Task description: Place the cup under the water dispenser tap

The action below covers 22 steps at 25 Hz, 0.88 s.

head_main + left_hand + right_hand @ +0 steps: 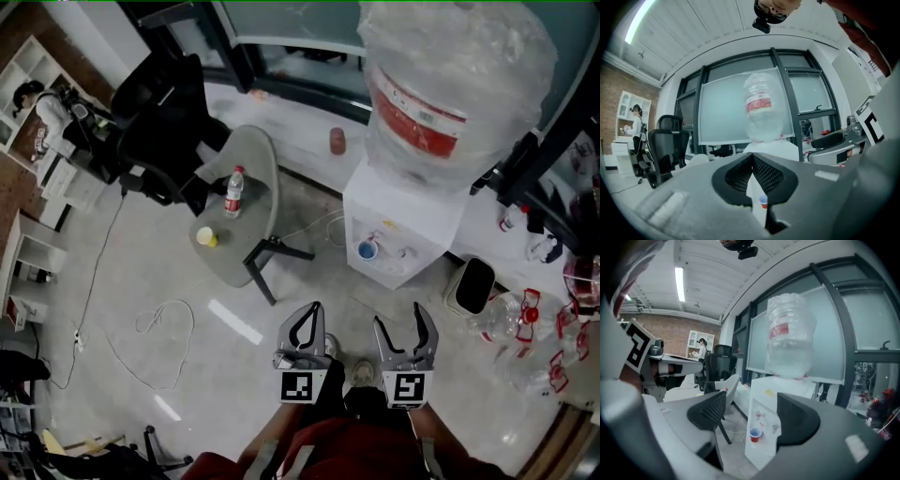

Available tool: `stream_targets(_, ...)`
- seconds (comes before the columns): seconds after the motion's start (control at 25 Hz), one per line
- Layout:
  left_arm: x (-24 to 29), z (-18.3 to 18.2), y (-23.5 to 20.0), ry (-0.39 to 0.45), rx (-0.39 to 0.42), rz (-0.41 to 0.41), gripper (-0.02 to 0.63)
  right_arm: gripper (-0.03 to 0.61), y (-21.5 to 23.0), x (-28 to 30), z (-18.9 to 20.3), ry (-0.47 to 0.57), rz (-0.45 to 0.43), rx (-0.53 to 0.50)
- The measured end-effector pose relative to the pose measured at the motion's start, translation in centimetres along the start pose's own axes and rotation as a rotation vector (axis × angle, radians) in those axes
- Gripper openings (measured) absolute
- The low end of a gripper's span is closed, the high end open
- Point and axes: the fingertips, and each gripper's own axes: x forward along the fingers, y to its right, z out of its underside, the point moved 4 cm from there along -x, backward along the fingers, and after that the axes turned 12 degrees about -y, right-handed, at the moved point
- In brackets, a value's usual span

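A small red cup (367,250) with a blue inside stands in the recess of the white water dispenser (412,211), beneath its taps. A big plastic-wrapped bottle (441,84) sits on top of the dispenser. Both grippers hang side by side well short of it, over the floor. My left gripper (313,307) has its fingertips together, with nothing between them. My right gripper (401,317) is open and empty. In the right gripper view the cup (755,434) shows between the spread jaws of that gripper (751,399), far off. The left gripper view shows the cup (763,201) below the closed tips.
A grey oval table (246,187) to the left carries a water bottle (233,191) and a yellow cup (207,237). Behind it is a black office chair (164,122). A white cable (159,323) loops on the floor. A bin (472,284) and empty jugs (525,328) lie right of the dispenser.
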Motion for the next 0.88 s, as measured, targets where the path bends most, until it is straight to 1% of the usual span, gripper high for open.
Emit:
stream_targets(0.08, -1.4, -2.5, 0.2, 0.027, 0.021, -0.009, -0.002, 0.336, 0.5, -1.9, -2.6, 0.045, 0.006, -0.016)
stream_targets(0.16, -2.7, -4.5, 0.5, 0.048, 0.028, -0.015, -0.002, 0.332, 1.1, -3.5, -4.7, 0.070, 0.016, -0.035)
stream_targets(0.28, -4.2, -6.6, 0.7, 0.083, 0.058, -0.026, -0.002, 0.331, 1.8, -5.2, -7.1, 0.120, 0.041, -0.048)
stream_targets(0.4, -5.2, -8.0, 0.9, 0.134, 0.085, -0.035, -0.002, 0.331, 2.2, -6.2, -8.1, 0.167, 0.065, -0.063)
stream_targets(0.52, -5.7, -8.8, 1.4, 0.167, 0.090, -0.035, -0.002, 0.317, 2.7, -6.8, -7.5, 0.176, 0.079, -0.095)
stream_targets(0.68, -6.0, -9.0, 2.1, 0.176, 0.110, -0.031, -0.002, 0.253, 3.1, -7.5, -7.2, 0.178, 0.092, -0.090)
stream_targets(0.8, -6.0, -9.0, 2.4, 0.180, 0.109, -0.030, -0.002, 0.203, 3.3, -7.8, -7.1, 0.180, 0.103, -0.086)
stream_targets(0.88, -6.0, -9.1, 2.6, 0.199, 0.118, -0.026, -0.002, 0.132, 3.2, -8.0, -7.1, 0.192, 0.096, -0.087)
